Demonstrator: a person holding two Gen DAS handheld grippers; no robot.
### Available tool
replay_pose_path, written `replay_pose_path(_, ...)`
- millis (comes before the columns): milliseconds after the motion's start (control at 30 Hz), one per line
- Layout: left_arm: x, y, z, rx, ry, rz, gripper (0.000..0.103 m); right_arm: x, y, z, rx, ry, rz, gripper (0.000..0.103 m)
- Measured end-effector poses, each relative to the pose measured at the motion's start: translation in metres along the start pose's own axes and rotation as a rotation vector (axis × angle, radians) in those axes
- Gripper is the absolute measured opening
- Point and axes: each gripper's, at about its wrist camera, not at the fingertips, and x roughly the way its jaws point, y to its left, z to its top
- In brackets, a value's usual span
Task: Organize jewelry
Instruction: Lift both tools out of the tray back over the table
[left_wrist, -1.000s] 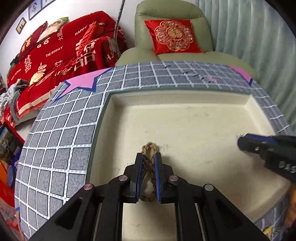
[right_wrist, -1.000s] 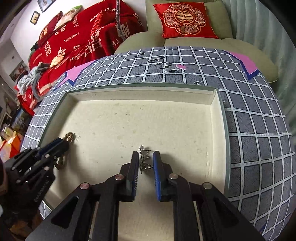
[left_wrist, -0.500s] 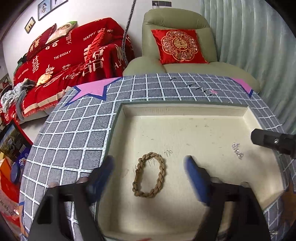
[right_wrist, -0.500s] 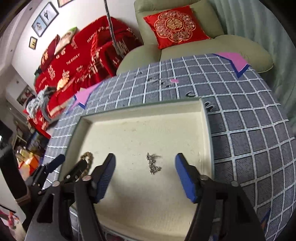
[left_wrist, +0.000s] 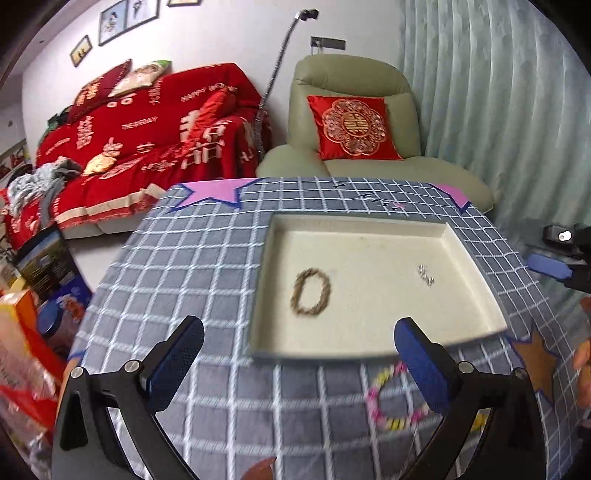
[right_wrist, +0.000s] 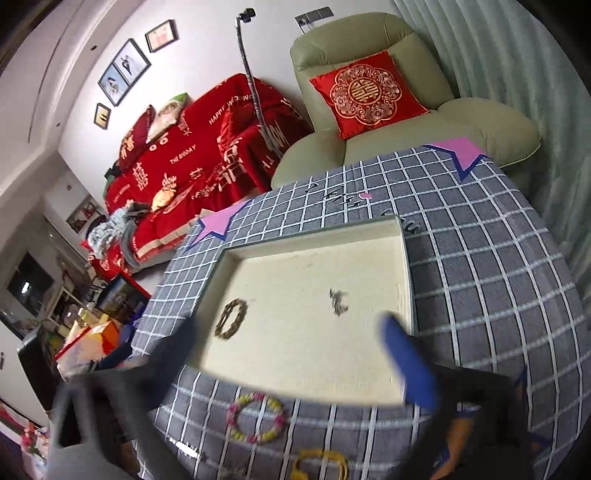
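one cream tray (left_wrist: 476, 284) on the checked counter (left_wrist: 192, 266), two pieces inside: braided bracelet (left_wrist: 310, 291) left, silver bit (left_wrist: 425, 275) right. beaded bracelet (right_wrist: 256, 417) and yellow one (right_wrist: 319, 463) lie near, outside. left tongs (left_wrist: 299, 363) and right tongs (right_wrist: 284, 362) both gape wide, holding nothing.

Cream tray (left_wrist: 476, 266) on grey white-checked cloth (left_wrist: 192, 266); bracelet (left_wrist: 311, 291) seemingly tan.

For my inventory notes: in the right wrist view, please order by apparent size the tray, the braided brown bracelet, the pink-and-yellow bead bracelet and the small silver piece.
1. Tray
2. Pink-and-yellow bead bracelet, though nearer the camera, so unsure against the next
3. Braided brown bracelet
4. Small silver piece
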Motion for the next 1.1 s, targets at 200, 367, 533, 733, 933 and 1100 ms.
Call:
replay_pose_path(200, -0.035, 0.013, -0.04, -0.009, 0.014, 0.013, 0.103, -0.038, -0.012, -0.035, 0.055, -0.024, 0.001, 0.103)
replay_pose_path(367, -0.049, 0.017, -0.07, -0.005, 0.021, 0.061, 0.103, -0.052, -0.024, -0.068, 0.049, 0.032, -0.061, 0.103)
replay_pose_path(533, -0.05, 0.021, -0.096, -0.022, 0.065, 0.061, 0.103, -0.055, -0.032, -0.103, 0.029, 0.089, -0.129, 0.103)
replay_pose_path(733, -0.048, 0.027, -0.114, -0.02, 0.11, 0.063, 0.103, -0.059, -0.038, -0.135, 0.017, 0.128, -0.187, 0.103)
replay_pose_path(933, -0.046, 0.026, -0.124, 0.006, 0.126, 0.087, 0.103, -0.059, -0.042, -0.154, 0.015, 0.156, -0.235, 0.103)
replay_pose_path(1100, -0.045, 0.019, -0.122, 0.095, 0.107, 0.089, 0.103, -0.062, -0.044, -0.159, 0.014, 0.16, -0.266, 0.103)
